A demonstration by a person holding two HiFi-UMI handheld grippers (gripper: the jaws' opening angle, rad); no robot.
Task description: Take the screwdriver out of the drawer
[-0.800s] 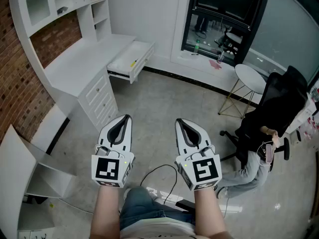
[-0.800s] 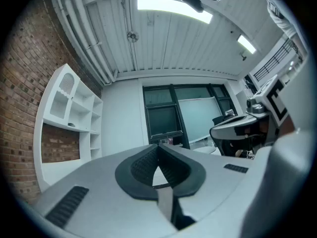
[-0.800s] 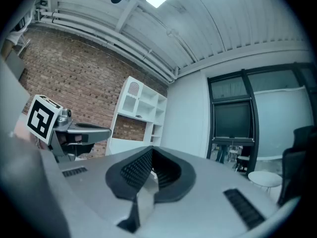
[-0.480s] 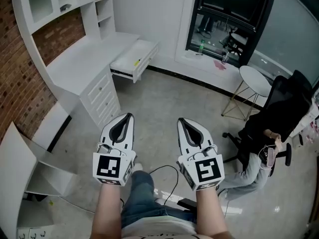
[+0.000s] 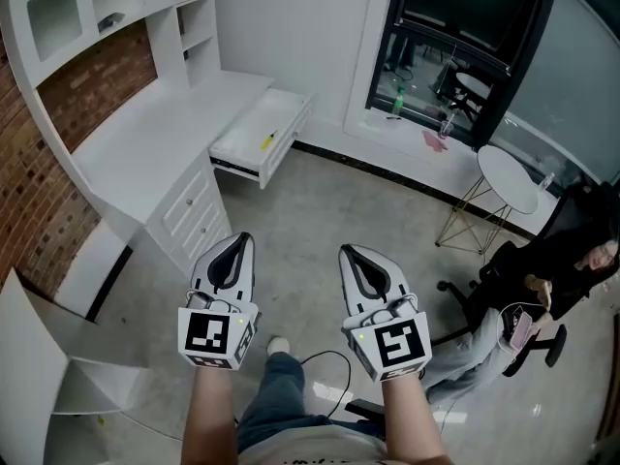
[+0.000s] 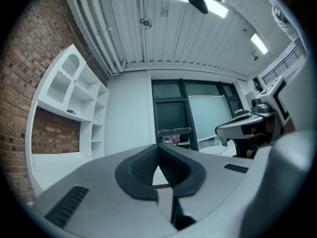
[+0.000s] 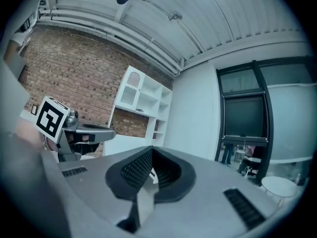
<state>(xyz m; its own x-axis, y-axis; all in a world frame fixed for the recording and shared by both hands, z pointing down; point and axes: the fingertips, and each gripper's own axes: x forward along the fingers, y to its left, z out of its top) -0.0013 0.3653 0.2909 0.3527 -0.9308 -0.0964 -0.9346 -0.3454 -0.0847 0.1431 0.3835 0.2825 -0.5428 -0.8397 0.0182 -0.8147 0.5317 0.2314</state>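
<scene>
White furniture, red brick, one spot of yellow.
My left gripper [image 5: 241,237] and right gripper [image 5: 348,251] are white shells with black ribbed lining, and each carries black-and-white square markers. The desk [image 5: 160,139] and drawer [image 5: 284,112] are plain white, the screwdriver [image 5: 267,139] yellow. The brick wall [image 5: 95,77] is red-brown, the floor [image 5: 320,211] mottled grey, my jeans [image 5: 281,395] blue.

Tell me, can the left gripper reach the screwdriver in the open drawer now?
Probably not yet: the left gripper is far from the drawer, jaws shut. Nothing covers the screwdriver; the way looks free.
</scene>
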